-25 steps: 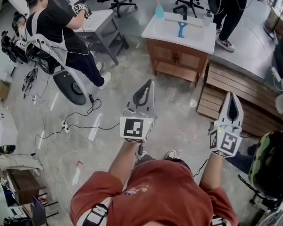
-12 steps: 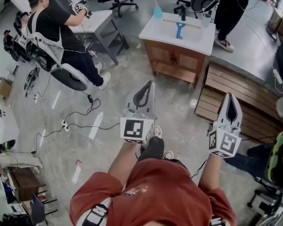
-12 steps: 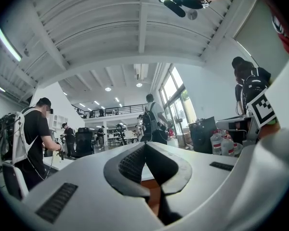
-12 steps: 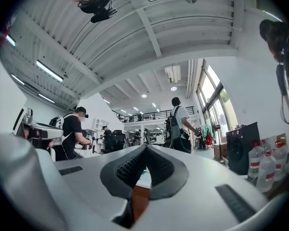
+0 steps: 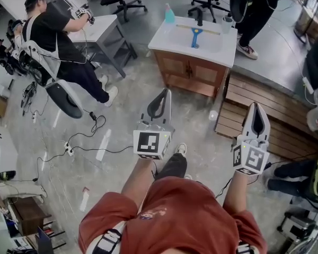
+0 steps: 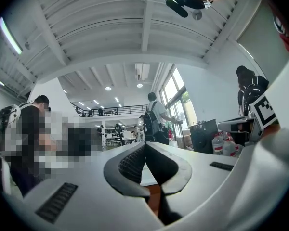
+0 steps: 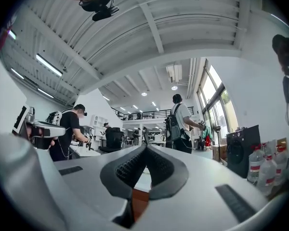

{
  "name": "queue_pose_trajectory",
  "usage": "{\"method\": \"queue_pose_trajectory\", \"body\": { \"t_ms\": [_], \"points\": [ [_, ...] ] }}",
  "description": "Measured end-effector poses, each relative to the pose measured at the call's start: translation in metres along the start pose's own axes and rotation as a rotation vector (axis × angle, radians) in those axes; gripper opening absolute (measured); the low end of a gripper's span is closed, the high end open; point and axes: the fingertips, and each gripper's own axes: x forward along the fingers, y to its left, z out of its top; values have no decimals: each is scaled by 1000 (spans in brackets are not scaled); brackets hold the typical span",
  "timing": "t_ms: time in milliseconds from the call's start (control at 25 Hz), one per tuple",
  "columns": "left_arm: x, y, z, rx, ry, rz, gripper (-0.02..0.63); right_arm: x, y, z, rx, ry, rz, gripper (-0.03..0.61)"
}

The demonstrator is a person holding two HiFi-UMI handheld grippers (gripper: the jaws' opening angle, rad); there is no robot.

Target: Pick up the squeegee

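squeegee with blue handle and pale yellow blade (image 5: 195,35) lies flat on the white top of a wooden cabinet (image 5: 214,43), well ahead of the left gripper (image 5: 164,93) and the right gripper (image 5: 256,106). only the head view shows it. the gripper views look level instead, at a ribbed ceiling, tall windows, a standing person with a backpack (image 7: 182,121), and a strip of white top and brown wood seen through each jaw loop. one squeegee, one teal spray bottle (image 5: 169,15), two grippers. each gripper's jaws meet at the tips with nothing between them. since a second ago the cabinet sits further left in the head view, and the wearer's dark-clad leg (image 5: 174,165) has stepped in between the grippers.
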Motion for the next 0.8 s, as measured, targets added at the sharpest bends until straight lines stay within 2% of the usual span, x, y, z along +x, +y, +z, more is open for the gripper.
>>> {"method": "queue_pose_trajectory", "body": {
  "t_ms": [800],
  "points": [
    [168, 124, -52, -107, 21, -22, 15, 198, 52, -29, -83, 52, -15, 7]
  ]
}}
